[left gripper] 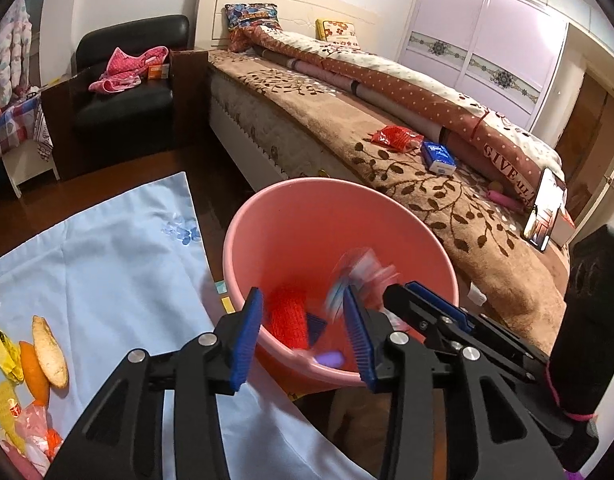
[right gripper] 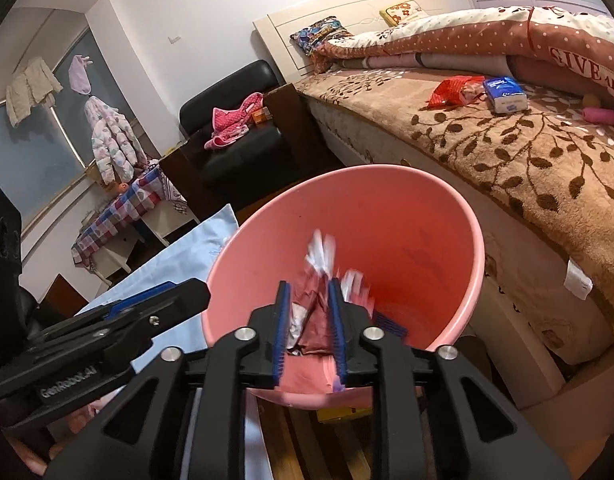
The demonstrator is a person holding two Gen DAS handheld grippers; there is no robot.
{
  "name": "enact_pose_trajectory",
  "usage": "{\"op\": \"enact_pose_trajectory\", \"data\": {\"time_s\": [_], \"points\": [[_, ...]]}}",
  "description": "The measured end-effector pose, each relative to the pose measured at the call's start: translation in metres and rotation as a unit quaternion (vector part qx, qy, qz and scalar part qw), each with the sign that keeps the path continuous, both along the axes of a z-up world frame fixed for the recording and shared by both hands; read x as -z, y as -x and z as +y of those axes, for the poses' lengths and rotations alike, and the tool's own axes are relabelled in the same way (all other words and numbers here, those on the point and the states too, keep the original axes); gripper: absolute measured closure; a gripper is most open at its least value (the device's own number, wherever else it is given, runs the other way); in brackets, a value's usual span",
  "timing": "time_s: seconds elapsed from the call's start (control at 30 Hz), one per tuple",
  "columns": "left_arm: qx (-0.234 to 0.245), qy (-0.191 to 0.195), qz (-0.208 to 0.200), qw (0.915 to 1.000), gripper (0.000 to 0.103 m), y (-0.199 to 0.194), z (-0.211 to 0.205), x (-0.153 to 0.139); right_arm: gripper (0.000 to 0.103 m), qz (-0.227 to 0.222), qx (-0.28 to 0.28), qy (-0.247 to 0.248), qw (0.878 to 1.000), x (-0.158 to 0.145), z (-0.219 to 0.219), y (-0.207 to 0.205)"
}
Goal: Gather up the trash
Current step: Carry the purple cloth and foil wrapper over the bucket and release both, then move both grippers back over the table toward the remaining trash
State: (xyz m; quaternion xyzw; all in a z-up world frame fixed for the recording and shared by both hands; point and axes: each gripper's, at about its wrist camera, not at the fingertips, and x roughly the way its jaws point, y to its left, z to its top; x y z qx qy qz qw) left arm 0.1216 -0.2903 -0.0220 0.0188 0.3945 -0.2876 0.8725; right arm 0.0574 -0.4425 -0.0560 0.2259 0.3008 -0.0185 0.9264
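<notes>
**Ana:** Left wrist view first: the left gripper [left gripper: 305, 322] stands spread wide over the pink bucket [left gripper: 387, 208], nothing between its blue pads. A blurred wrapper [left gripper: 357, 276] sits just past its right finger, inside the bucket; I cannot tell whether it touches anything.

**Ben:** And the right gripper [right gripper: 309, 312]?

**Ana:** In its own view the jaws are narrow, with a crumpled brownish wrapper [right gripper: 311, 320] between the pads. Whether they press on it I cannot tell.

**Ben:** Any writing?

**Ana:** "GenRobot.AI" on the left gripper's black arm in the right view. On the quilt [left gripper: 503, 160], "GIVE" and part of "ALL".

**Ben:** Other trash?

**Ana:** A red wrapper [left gripper: 395, 136] and a blue tissue pack [left gripper: 439, 158] lie just beside each other on the brown leaf-patterned blanket [left gripper: 447, 216]; the pack's print is too small to read. Snack wrappers [left gripper: 11, 360] lie on the light blue cloth [left gripper: 119, 264].
</notes>
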Motion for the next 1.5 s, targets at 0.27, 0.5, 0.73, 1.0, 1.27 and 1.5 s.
{"op": "enact_pose_trajectory", "data": {"time_s": [0.27, 0.5, 0.73, 1.0, 1.27, 1.5], "points": [[-0.008, 0.013, -0.006, 0.9999, 0.060, 0.007, 0.010, -0.012, 0.076, -0.005, -0.005, 0.003, 1.000, -0.006, 0.005, 0.005], [-0.013, 0.024, -0.022, 0.9994, 0.060, 0.021, 0.025, -0.031, 0.076, -0.024, -0.020, 0.009, 0.999, -0.025, 0.022, 0.018], [-0.016, 0.035, -0.047, 0.9981, 0.060, 0.043, 0.054, -0.054, 0.076, -0.054, -0.041, 0.013, 0.998, -0.044, 0.048, 0.035], [-0.058, 0.042, -0.079, 0.9943, 0.060, 0.064, 0.110, -0.078, 0.076, -0.084, -0.082, 0.032, 0.993, -0.061, 0.086, 0.053], [-0.112, 0.029, -0.110, 0.9871, 0.060, 0.083, 0.178, -0.091, 0.076, -0.091, -0.119, 0.039, 0.988, -0.065, 0.119, 0.060], [-0.168, -0.005, -0.124, 0.9781, 0.060, 0.095, 0.240, -0.080, 0.076, -0.070, -0.167, 0.045, 0.982, -0.056, 0.151, 0.058]]}}
